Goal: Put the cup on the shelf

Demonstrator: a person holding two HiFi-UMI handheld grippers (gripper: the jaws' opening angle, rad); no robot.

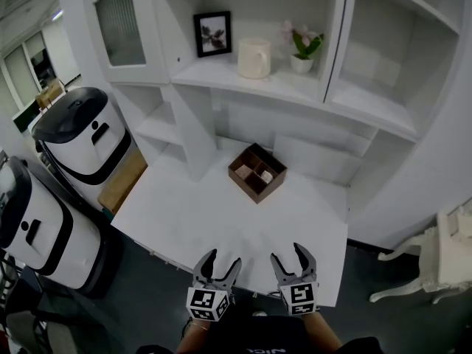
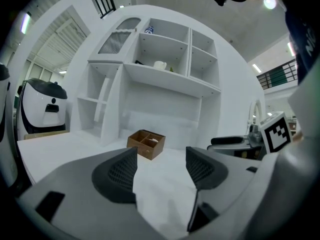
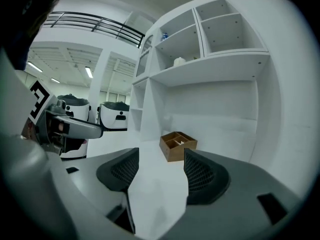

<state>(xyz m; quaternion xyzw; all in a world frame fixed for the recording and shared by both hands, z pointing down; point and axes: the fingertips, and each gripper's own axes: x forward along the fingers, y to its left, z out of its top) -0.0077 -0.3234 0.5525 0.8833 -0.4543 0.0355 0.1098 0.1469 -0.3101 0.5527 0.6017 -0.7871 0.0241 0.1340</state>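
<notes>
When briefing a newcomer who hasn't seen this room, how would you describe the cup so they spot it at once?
Find the white shelf unit behind the desk and look at its open shelf above the desktop. The cup stands between a framed picture and a small potted plant; it alone is plain and cream-coloured.

your cup (image 1: 254, 57) is cream, and the shelf (image 1: 221, 77) is plain white. the table (image 1: 184, 220) is white too, with no pattern. the box (image 1: 257, 172) is brown, darker inside. the picture frame (image 1: 212, 33) is black. the plant (image 1: 305, 43) has green leaves and pale pink flowers, and its pot (image 1: 300, 65) is white. your left gripper (image 1: 224, 257) and right gripper (image 1: 287, 251) have cubes (image 1: 209, 303) with black and white square markers. the fingers (image 2: 117, 171) are dark grey with a fine mesh pattern. the machines (image 1: 81, 139) are white with black tops. the floor (image 1: 383, 323) is dark grey.
</notes>
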